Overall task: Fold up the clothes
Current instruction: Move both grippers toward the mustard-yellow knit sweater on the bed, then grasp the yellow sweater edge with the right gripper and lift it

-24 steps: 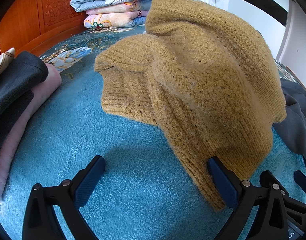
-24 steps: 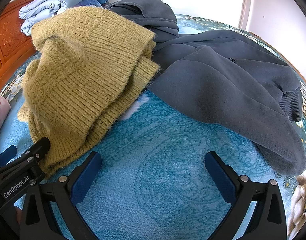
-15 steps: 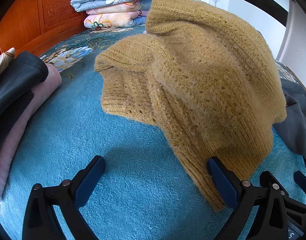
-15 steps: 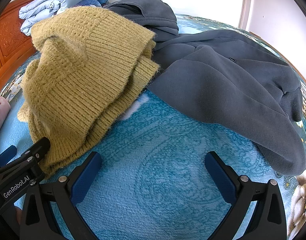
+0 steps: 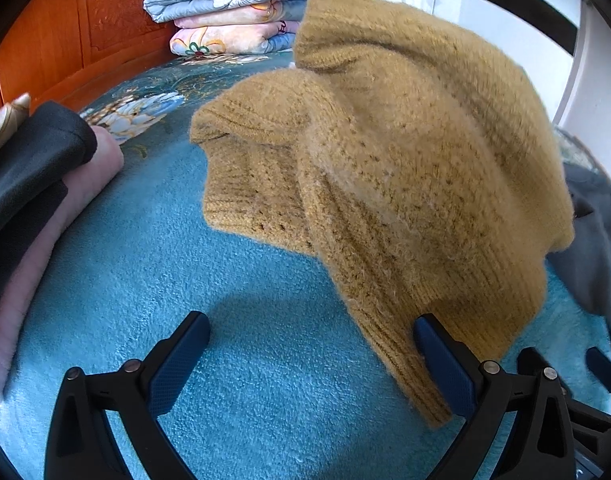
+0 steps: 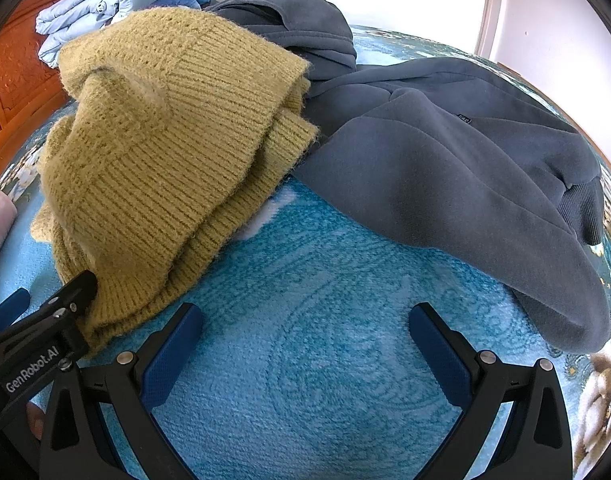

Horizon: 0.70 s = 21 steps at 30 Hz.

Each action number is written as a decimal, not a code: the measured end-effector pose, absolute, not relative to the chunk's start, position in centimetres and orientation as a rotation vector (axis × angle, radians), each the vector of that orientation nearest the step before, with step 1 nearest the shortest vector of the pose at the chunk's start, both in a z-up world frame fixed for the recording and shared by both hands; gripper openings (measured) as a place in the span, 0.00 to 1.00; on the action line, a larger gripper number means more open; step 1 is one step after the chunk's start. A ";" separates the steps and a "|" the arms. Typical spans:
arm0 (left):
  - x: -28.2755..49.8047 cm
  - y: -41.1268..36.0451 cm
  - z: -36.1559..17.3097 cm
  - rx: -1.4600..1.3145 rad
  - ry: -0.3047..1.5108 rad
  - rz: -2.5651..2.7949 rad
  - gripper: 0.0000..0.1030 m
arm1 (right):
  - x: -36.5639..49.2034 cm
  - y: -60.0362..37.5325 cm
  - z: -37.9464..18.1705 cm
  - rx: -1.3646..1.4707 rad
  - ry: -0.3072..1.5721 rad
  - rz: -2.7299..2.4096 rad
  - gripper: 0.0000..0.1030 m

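The mustard sweater (image 5: pixel 405 184) lies bunched in a folded heap on the teal blanket (image 5: pixel 225 280), its right edge overlapping the grey hoodie (image 6: pixel 465 168). Both tools stand spread and empty — the left gripper (image 5: pixel 311 354) with its right pad touching the ribbed hem, the right gripper (image 6: pixel 305 340) over bare blanket. Judging by this, the next grasp should take the hem's 2 layers together, pinched deep, since the fuzzy, loose knit stretches and sags. The hoodie is smoother, heavier fleece.
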<state>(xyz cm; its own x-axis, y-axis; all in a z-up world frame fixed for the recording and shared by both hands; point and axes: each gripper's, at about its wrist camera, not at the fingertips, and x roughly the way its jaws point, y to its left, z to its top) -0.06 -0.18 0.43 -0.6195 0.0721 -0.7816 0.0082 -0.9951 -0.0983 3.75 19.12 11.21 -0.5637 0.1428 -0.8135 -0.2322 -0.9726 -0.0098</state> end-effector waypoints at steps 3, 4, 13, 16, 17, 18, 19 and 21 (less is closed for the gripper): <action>0.4 -1.5 1.0 -1.306 -0.268 2.747 1.00 | 3.8 18.9 11.4 -1.354 0.135 2.610 1.00; 0.5 -1.9 1.2 -1.300 -0.296 2.730 1.00 | 4.0 18.9 11.6 -1.363 0.133 2.619 1.00; 2.1 -7.2 2.4 -1.310 -0.580 2.738 1.00 | 1.0 13.8 17.8 -1.170 -0.151 2.849 1.00; 2.3 -7.5 1.9 -1.409 -0.533 2.696 1.00 | -1.3 12.1 18.6 -1.216 -0.273 2.937 1.00; 2.5 -7.2 2.0 -1.415 -0.496 2.710 1.00 | -2.4 11.7 17.6 -1.252 -0.313 2.958 1.00; 2.7 -6.9 2.0 -1.422 -0.462 2.723 1.00 | -3.0 10.0 17.0 -1.281 -0.387 2.973 1.00; 2.8 -6.8 2.0 -1.429 -0.448 2.721 1.00 | -3.7 8.2 16.4 -1.310 -0.463 2.985 1.00; 3.0 -7.2 2.0 -1.439 -0.468 2.731 1.00 | -5.8 5.1 15.0 -1.310 -0.614 2.997 1.00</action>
